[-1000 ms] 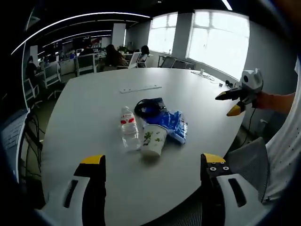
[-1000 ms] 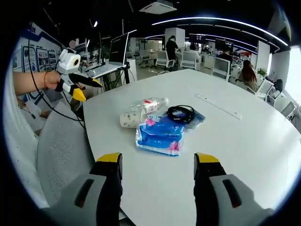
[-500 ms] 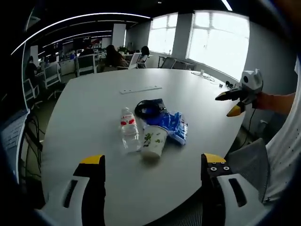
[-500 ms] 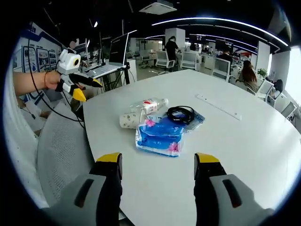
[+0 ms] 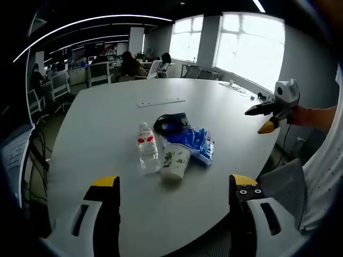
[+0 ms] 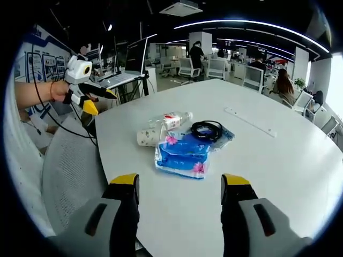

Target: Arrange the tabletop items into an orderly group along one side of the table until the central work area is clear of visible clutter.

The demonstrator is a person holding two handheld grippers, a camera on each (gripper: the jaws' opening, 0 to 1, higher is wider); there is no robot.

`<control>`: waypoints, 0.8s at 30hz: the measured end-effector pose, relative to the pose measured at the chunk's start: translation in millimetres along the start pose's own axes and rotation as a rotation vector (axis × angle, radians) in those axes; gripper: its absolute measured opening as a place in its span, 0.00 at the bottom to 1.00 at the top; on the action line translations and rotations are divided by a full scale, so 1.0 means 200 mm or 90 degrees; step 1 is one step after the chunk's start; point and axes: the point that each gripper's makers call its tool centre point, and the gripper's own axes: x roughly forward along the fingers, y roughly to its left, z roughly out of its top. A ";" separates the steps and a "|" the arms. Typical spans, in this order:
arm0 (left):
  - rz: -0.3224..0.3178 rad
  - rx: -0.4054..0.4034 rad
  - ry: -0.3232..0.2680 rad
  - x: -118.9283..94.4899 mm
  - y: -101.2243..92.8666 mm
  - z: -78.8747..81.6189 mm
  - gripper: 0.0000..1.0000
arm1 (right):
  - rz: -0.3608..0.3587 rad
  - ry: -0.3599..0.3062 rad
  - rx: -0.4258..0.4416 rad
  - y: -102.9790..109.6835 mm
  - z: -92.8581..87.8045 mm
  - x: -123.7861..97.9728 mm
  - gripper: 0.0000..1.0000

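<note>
I hold my left gripper point(image 5: 170, 187) and right gripper point(image 6: 180, 184) with jaws spread, gripping nothing, above the white table's point(image 5: 102, 123) near edge. Ahead, well apart from both, lie a plastic bottle point(image 5: 146, 145), paper cup point(image 5: 174, 159), blue packet point(image 6: 183, 154) and black cable coil point(image 6: 206, 129), touching in one cluster.
</note>
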 end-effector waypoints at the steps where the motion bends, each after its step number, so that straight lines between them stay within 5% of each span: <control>1: 0.000 0.001 -0.002 0.00 0.00 0.00 0.85 | 0.000 0.001 -0.001 0.00 0.00 0.00 0.60; 24: 0.021 0.009 -0.022 -0.01 0.00 0.12 0.84 | 0.018 0.004 -0.022 -0.07 0.05 0.04 0.60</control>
